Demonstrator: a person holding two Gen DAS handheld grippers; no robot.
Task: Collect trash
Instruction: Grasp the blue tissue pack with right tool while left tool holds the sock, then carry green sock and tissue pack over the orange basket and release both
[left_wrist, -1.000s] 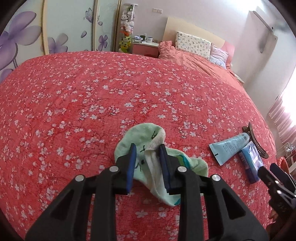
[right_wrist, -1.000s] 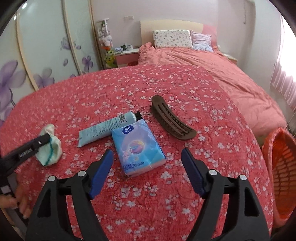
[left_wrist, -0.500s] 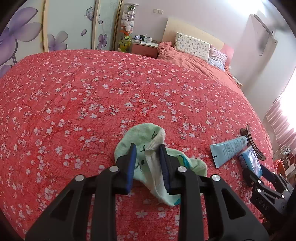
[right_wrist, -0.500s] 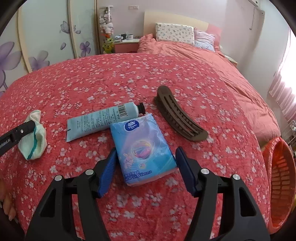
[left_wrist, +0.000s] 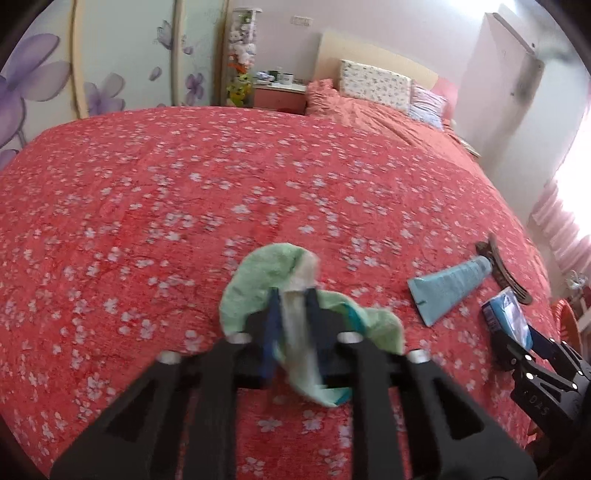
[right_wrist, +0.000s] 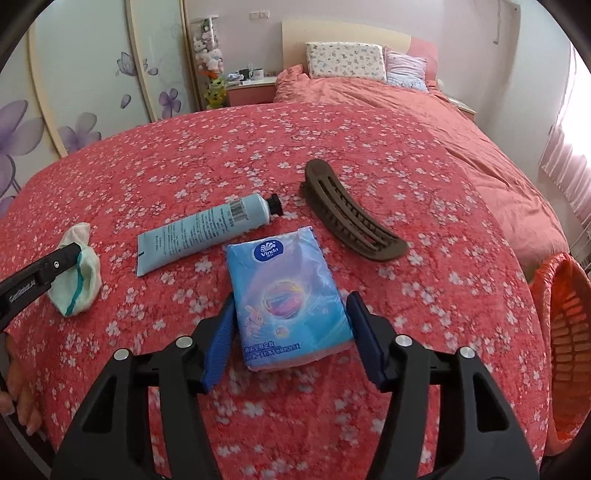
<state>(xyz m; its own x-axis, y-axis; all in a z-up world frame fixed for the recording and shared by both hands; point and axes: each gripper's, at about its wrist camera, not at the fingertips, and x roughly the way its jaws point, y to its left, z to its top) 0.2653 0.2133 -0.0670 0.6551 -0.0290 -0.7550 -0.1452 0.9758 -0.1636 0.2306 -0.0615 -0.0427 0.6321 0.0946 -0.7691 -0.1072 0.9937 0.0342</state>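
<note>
My left gripper (left_wrist: 291, 295) is shut on a pale green sock (left_wrist: 251, 280) and holds it just above the red flowered bedspread (left_wrist: 147, 206); the sock also shows in the right wrist view (right_wrist: 79, 280). My right gripper (right_wrist: 291, 314) is open, its blue pads on either side of a blue tissue pack (right_wrist: 284, 295) that lies on the bedspread, with small gaps left. A light blue tube (right_wrist: 203, 232) lies left of the pack, and a brown hair clip (right_wrist: 351, 218) lies behind it to the right.
An orange mesh basket (right_wrist: 565, 332) stands off the bed's right edge. Pillows (right_wrist: 343, 61) and a bunched pink quilt (right_wrist: 406, 110) lie at the far end. A pink nightstand (right_wrist: 251, 88) and a flowered wardrobe (right_wrist: 74, 92) stand at the back left.
My left gripper has closed tighter on the sock and lifted it. My right gripper has moved forward and narrowed around the tissue pack.
</note>
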